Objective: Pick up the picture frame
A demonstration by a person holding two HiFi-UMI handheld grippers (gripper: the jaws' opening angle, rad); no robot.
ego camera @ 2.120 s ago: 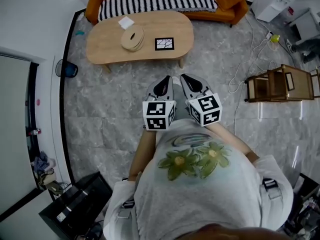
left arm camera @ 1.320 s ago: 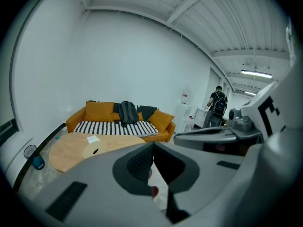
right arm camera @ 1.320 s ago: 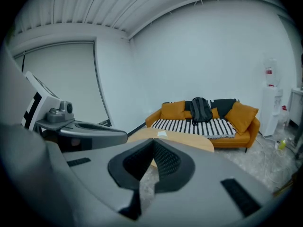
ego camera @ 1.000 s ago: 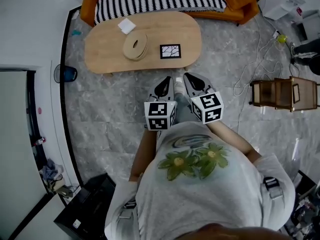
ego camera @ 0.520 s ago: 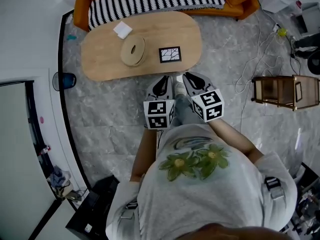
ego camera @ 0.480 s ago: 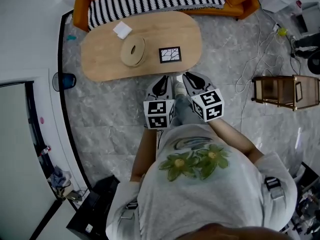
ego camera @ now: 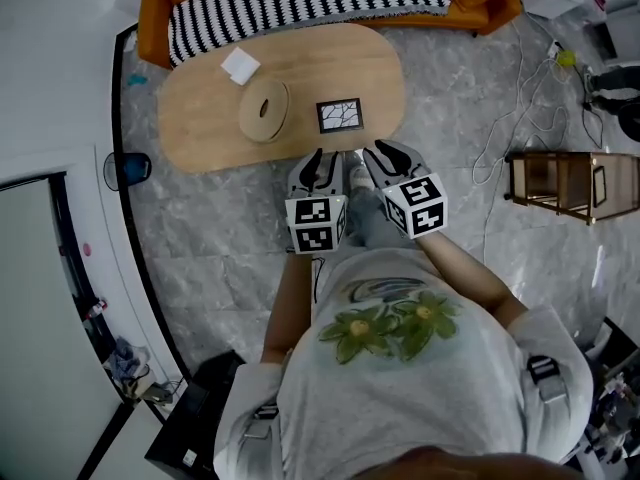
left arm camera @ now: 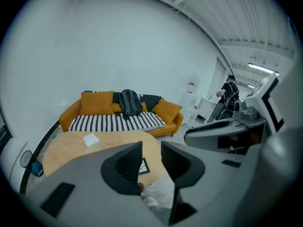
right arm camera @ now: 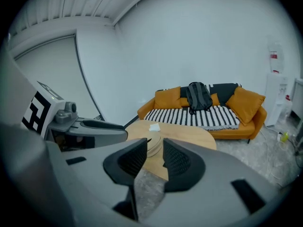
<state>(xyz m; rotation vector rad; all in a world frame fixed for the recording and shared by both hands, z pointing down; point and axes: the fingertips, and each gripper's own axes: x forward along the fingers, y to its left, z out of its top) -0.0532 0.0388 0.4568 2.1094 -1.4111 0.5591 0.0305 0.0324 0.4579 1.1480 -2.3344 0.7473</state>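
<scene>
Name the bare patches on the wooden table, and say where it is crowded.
Bare on the table: its right end beyond the picture frame, and its left end, left of the wooden ring. Crowded: the middle, where white paper, ring and frame sit close.

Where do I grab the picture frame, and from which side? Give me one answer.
Take the picture frame by its near dark border, coming low from the person's side over the front edge of the table. It seems to lie flat close to that edge, so one jaw likely must slip under the rim. The left gripper and right gripper are opening, nothing between their jaws.
</scene>
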